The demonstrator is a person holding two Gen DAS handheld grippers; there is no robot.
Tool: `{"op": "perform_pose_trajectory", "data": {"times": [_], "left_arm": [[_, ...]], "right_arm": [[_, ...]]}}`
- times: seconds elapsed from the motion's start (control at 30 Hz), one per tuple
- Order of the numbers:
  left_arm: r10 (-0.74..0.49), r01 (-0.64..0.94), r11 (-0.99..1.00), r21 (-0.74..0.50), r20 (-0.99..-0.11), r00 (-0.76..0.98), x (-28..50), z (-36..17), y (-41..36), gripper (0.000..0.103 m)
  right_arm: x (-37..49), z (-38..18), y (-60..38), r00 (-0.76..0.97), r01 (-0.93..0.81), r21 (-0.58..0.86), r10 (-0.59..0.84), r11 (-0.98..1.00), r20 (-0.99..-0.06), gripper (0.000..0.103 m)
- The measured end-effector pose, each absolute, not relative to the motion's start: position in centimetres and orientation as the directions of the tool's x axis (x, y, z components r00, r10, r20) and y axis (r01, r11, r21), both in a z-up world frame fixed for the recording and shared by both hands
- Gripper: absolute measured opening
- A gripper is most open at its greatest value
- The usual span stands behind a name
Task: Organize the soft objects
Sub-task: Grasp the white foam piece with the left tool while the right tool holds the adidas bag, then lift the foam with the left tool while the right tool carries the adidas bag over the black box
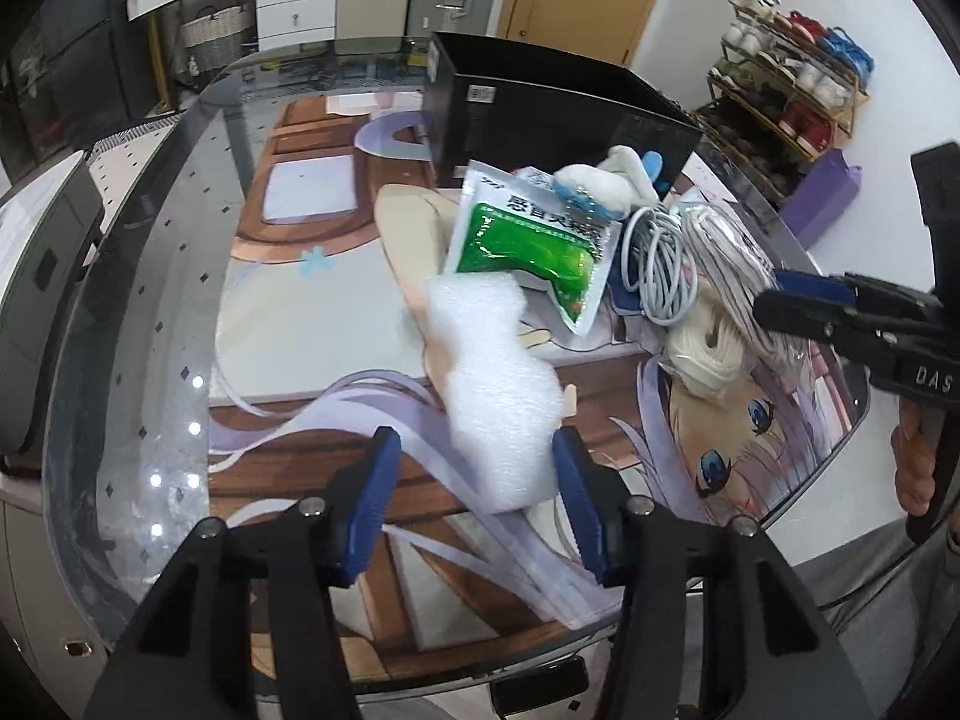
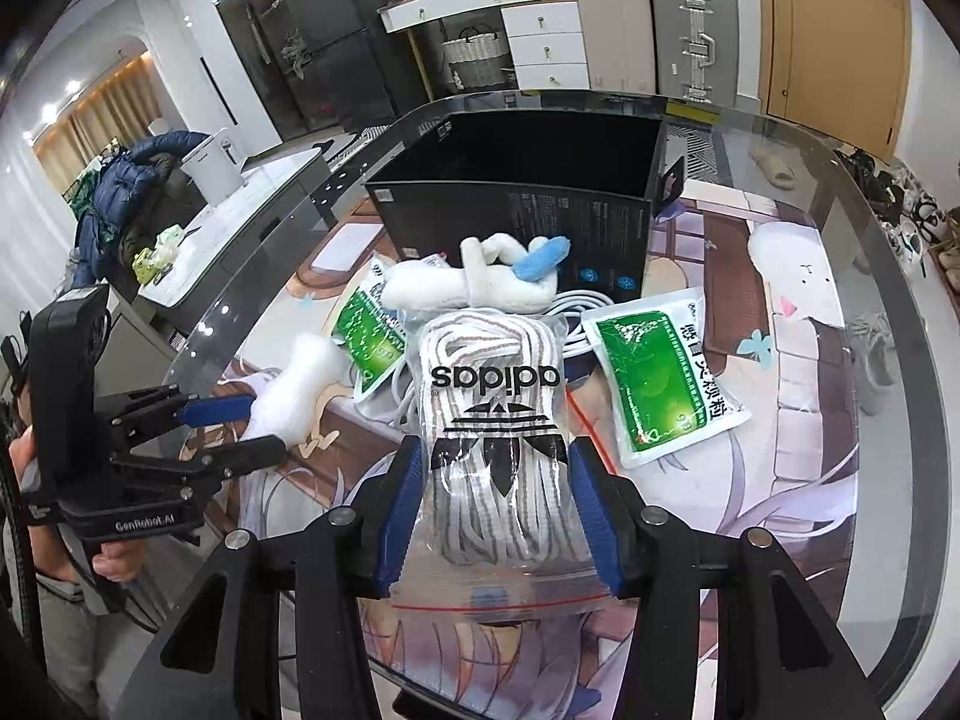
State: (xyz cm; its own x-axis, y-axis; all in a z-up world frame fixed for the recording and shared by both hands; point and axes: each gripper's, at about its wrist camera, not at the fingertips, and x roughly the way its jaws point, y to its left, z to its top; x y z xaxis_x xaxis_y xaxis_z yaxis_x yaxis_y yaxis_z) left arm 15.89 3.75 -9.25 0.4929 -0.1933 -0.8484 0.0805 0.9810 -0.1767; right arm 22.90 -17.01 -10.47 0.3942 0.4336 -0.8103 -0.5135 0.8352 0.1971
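- Holding my left gripper (image 1: 474,504) wide, I have the foam (image 1: 489,384) between the blue fingers (image 1: 371,504); the right pad touches its edge, the left pad stands clear, so nothing is squeezed.
- In the right wrist view that same left gripper (image 2: 255,426) shows at the far left with the foam (image 2: 297,384) at its tips, lying on the table mat (image 2: 798,420).
- Just right of the foam lies a green sachet (image 1: 531,246), its lower corner near the foam's top end.
- On top of that sachet rests a white plush toy (image 1: 594,183) with a blue part, leaning against the black box (image 1: 540,114).
- The box (image 2: 516,180) stands open-topped behind the pile.
- Right of the sachet sits a grey cable coil (image 1: 657,264), and beside it a cream cord bundle (image 1: 705,354).
- My right gripper (image 2: 495,516) has its pads pressed on both sides of the laces bag (image 2: 495,420), a clear zip bag printed with adidas; the bag lies on the pile in front of the toy (image 2: 480,285).
- In the left wrist view my right gripper (image 1: 774,294) reaches that bag (image 1: 726,252) from the right edge.
- Furthest right, a second sachet (image 2: 660,378) lies flat on the mat, just beside the bag.
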Motion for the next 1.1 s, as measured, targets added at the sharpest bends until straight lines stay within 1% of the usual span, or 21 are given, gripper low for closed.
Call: {"op": "perform_pose_trajectory", "data": {"times": [0.07, 0.1, 0.13, 0.2, 0.33, 0.4, 0.47, 0.57, 0.73, 0.77, 0.83, 0.97, 1.0, 1.03, 1.1], "left_arm": [[-0.176, 0.086, 0.984, -0.153, -0.848, 0.500, 15.9, -8.9, 3.5, 0.053], [-0.167, 0.085, 0.986, -0.144, -0.846, 0.506, 15.9, -8.7, 3.4, 0.059], [-0.161, 0.077, 0.987, -0.142, -0.840, 0.518, 15.7, -8.3, 3.5, 0.071], [-0.161, 0.059, 0.986, -0.155, -0.815, 0.556, 15.4, -7.5, 4.1, 0.077], [-0.153, 0.035, 0.986, -0.164, -0.802, 0.578, 16.2, -7.1, 4.4, 0.076], [-0.147, 0.035, 0.987, -0.155, -0.812, 0.565, 17.0, -7.6, 4.0, 0.075], [-0.137, 0.039, 0.990, -0.139, -0.821, 0.554, 17.6, -8.0, 3.3, 0.075], [-0.124, 0.052, 0.992, -0.114, -0.833, 0.539, 18.0, -8.7, 2.4, 0.074], [-0.121, 0.055, 0.993, -0.109, -0.839, 0.531, 17.9, -9.1, 1.9, 0.073], [-0.124, 0.053, 0.992, -0.113, -0.838, 0.532, 17.9, -9.0, 2.0, 0.072], [-0.132, 0.052, 0.991, -0.123, -0.837, 0.531, 18.0, -9.1, 2.1, 0.065], [-0.142, 0.055, 0.990, -0.133, -0.840, 0.523, 18.1, -9.3, 2.3, 0.061], [-0.145, 0.057, 0.989, -0.135, -0.840, 0.523, 18.1, -9.3, 2.3, 0.057], [-0.148, 0.057, 0.989, -0.139, -0.839, 0.524, 18.1, -9.3, 2.4, 0.050], [-0.155, 0.059, 0.988, -0.146, -0.838, 0.523, 18.1, -9.2, 2.4, 0.039]], "right_arm": [[23.0, -10.4, -17.1, 0.398, -0.512, 0.197, 0.434, 0.836, -0.808, 0.050], [23.1, -10.3, -17.1, 0.402, -0.510, 0.195, 0.433, 0.838, -0.807, 0.050], [23.1, -10.3, -17.1, 0.404, -0.510, 0.193, 0.432, 0.838, -0.807, 0.050], [23.3, -10.3, -17.3, 0.406, -0.505, 0.195, 0.431, 0.841, -0.806, 0.050], [23.7, -10.2, -17.5, 0.414, -0.494, 0.196, 0.427, 0.847, -0.804, 0.051], [23.6, -9.8, -17.4, 0.426, -0.502, 0.190, 0.433, 0.844, -0.794, 0.054], [23.5, -9.6, -17.4, 0.434, -0.505, 0.186, 0.434, 0.843, -0.790, 0.064], [23.7, -9.8, -17.3, 0.438, -0.502, 0.164, 0.413, 0.849, -0.799, 0.064], [24.3, -10.3, -17.8, 0.437, -0.479, 0.154, 0.387, 0.864, -0.812, 0.064], [24.3, -10.3, -17.8, 0.446, -0.475, 0.136, 0.371, 0.869, -0.815, 0.064], [24.3, -10.3, -17.8, 0.457, -0.479, 0.095, 0.340, 0.873, -0.822, 0.064], [25.2, -10.7, -17.9, 0.449, -0.489, 0.074, 0.323, 0.869, -0.833, 0.064], [25.5, -10.9, -18.0, 0.440, -0.493, 0.075, 0.322, 0.867, -0.838, 0.064], [25.7, -11.1, -17.9, 0.432, -0.498, 0.074, 0.321, 0.864, -0.843, 0.064], [26.1, -11.7, -17.8, 0.408, -0.505, 0.076, 0.315, 0.860, -0.857, 0.053]]}}
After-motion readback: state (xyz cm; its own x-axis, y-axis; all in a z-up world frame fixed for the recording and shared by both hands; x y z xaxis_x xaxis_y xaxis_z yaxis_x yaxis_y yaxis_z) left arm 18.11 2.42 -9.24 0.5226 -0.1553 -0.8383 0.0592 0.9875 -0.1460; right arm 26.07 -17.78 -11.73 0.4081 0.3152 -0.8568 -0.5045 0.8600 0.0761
